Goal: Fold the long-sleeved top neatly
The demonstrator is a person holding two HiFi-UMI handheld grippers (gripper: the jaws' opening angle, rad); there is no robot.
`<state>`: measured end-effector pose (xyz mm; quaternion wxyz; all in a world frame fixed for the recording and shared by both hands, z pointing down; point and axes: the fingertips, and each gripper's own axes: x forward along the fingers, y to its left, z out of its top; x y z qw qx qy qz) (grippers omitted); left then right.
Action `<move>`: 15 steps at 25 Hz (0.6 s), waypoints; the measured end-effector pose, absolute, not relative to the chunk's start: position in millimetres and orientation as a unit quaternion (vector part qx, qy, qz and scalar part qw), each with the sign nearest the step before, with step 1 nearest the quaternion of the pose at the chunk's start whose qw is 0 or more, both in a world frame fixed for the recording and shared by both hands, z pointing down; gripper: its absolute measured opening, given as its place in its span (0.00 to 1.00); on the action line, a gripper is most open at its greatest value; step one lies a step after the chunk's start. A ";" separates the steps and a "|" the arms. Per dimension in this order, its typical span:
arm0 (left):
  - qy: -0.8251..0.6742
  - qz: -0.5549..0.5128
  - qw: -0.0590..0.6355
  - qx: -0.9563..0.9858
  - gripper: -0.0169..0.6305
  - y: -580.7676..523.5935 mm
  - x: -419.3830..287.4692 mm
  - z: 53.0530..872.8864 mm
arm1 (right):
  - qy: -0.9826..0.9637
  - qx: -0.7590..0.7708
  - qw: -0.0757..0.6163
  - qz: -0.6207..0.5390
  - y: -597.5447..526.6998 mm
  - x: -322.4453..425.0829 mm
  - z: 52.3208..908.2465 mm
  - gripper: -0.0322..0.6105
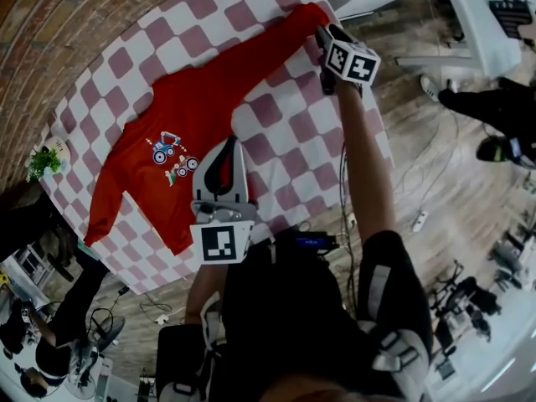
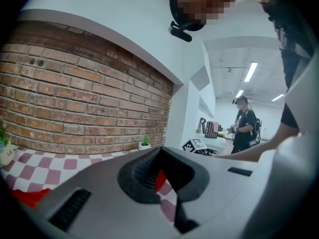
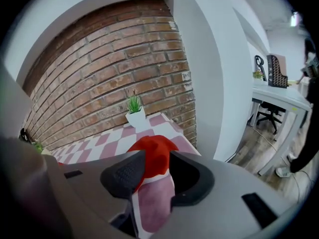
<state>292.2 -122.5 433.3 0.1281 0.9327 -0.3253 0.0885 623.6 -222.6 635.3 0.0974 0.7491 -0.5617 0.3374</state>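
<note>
Two claws: one in each hand, both over the checked table (image 1: 289,136)
Top: the red long-sleeved top (image 1: 197,111) lies flat and open on the cloth, not folded yet; it stretches from one claw to the other
Right claw: the right claw (image 3: 155,169) has its jaws partly open, and they squeeze nothing
Sleeve end: the red cuff (image 3: 152,151) lies just in front of the right claw's tips, in line with the gap between them, with pink and white cloth under it
Left claw: the left claw (image 1: 228,149) has its jaws shut tight and holds nothing; the near edge of the top's body lies under it and just past its tips
Far sleeve: the other sleeve (image 1: 100,212) lies well off to the left claw's left side, away from both claws
Step now: I think the right claw is going for the cuff, so it can fold that sleeve in over the body
How to do it well: bring the right claw low so one jaw slips under the cuff and one goes on top, then close only on the red cloth
Watch out: the checked cloth is right below the tips, so it could get pinched too and come up with the sleeve
Left claw's job: I think it should open before it can help, or press down on the body so the top does not slide
</note>
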 end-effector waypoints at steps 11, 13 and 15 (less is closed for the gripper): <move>-0.336 0.098 0.131 0.928 0.02 -141.8 277.0 448.1 | -0.556 0.734 0.137 0.364 -239.6 629.7 666.7 0.18; -0.341 0.095 0.130 0.926 0.02 -144.8 273.0 446.8 | -0.557 0.734 0.141 0.362 -238.5 627.8 665.0 0.13; -0.345 0.093 0.132 0.925 0.02 -145.6 269.8 445.0 | -0.557 0.736 0.146 0.356 -236.9 626.5 660.8 0.11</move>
